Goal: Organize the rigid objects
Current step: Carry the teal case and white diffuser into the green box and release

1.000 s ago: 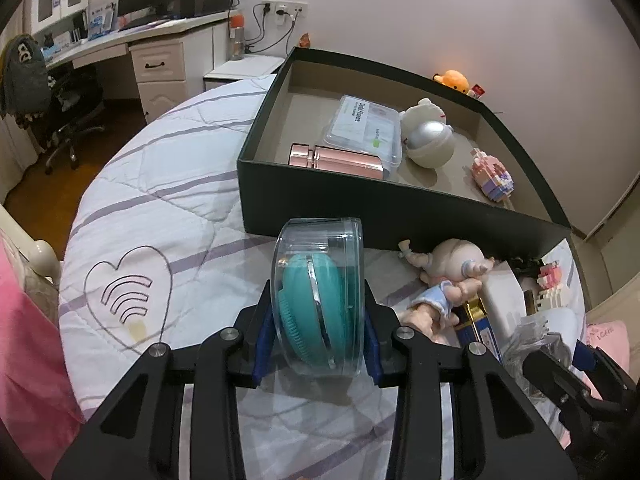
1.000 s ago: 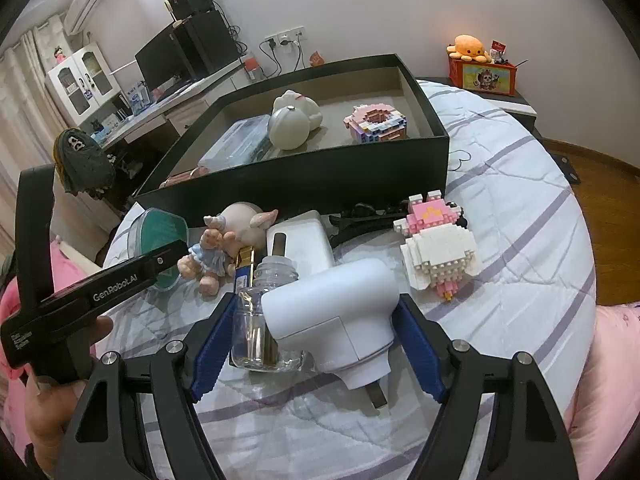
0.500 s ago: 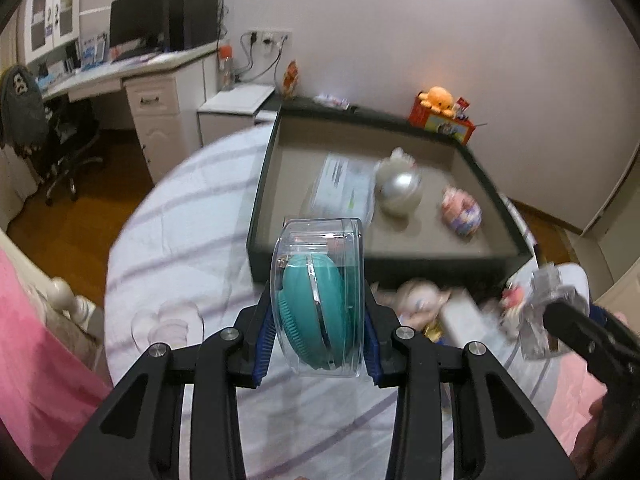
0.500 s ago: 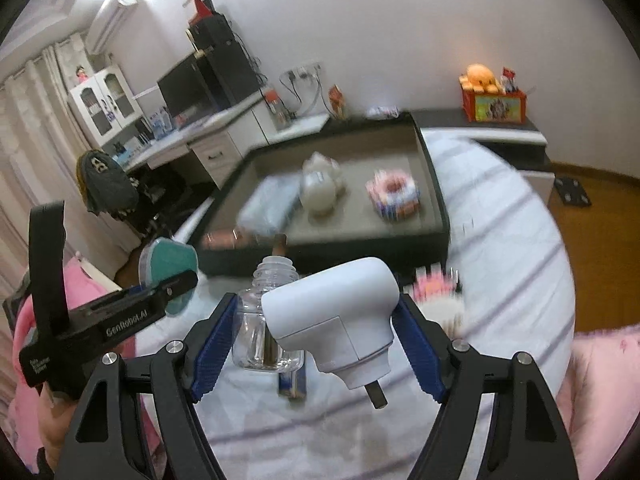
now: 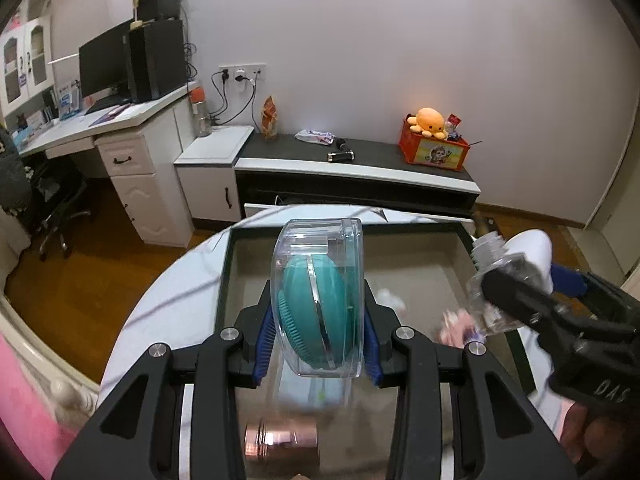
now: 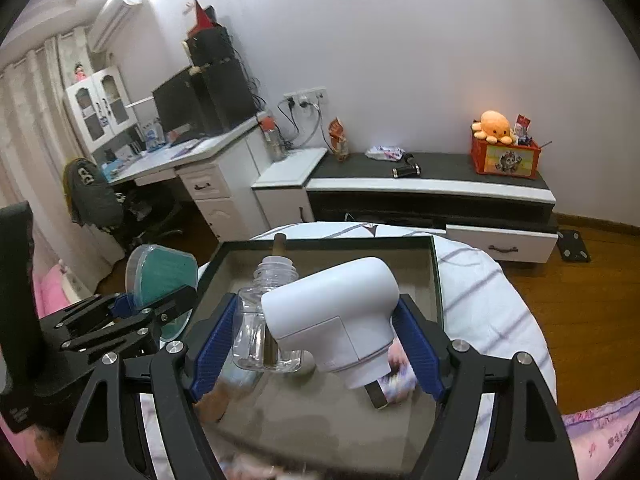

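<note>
My left gripper [image 5: 318,334] is shut on a clear plastic case with a teal brush inside [image 5: 320,300], held above the dark box [image 5: 424,232]. My right gripper [image 6: 316,340] is shut on a white plug-in diffuser with a clear glass bottle [image 6: 332,312], also held over the box [image 6: 328,242]. The diffuser and right gripper show at the right of the left wrist view [image 5: 516,284]. The case and left gripper show at the left of the right wrist view [image 6: 162,278]. Blurred items lie in the box: a rose-gold tube [image 5: 280,438] and a pink block toy [image 5: 456,322].
The box sits on a round bed with a white striped quilt [image 6: 484,292]. Beyond it stand a low black-and-white cabinet [image 5: 356,172] with an open drawer [image 6: 500,240], a white desk [image 5: 100,136] and an office chair [image 5: 52,200].
Both grippers have risen and moved forward over the box with their objects still held. The bed surface and loose toys have dropped out of view.
</note>
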{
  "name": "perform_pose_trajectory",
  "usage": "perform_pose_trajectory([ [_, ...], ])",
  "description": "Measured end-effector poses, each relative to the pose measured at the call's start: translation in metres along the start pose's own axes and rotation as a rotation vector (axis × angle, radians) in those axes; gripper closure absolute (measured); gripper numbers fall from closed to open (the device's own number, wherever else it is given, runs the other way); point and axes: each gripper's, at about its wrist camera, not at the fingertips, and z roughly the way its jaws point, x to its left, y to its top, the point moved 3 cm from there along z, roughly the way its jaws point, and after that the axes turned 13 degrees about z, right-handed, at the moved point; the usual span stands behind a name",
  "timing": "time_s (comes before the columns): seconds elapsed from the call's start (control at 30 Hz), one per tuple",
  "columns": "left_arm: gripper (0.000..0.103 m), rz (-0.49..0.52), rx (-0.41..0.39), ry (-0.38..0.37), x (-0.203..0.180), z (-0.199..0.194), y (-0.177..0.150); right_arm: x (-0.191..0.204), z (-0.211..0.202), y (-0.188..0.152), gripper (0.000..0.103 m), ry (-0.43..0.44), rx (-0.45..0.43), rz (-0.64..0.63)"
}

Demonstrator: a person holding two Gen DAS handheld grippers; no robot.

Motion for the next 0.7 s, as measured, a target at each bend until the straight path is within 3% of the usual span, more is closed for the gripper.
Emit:
perform_pose_trajectory([
  [0.3, 0.066, -0.007, 0.068, -0.017, 0.005, 0.079, 0.027, -0.031, 0.077, 0.025, 0.025, -0.069, 0.088, 0.06],
  [0.63, 0.065, -0.008, 0.105, -0.025, 0.008, 0.099, 0.026, -0.035, 0.104, 0.027, 0.025, -0.096, 0.137, 0.057],
  [0.7, 0.053, -0.005, 0.097, -0.006, 0.01, 0.094, 0.028, -0.034, 0.104, 0.027, 0.024, -0.096, 0.143, 0.059],
])
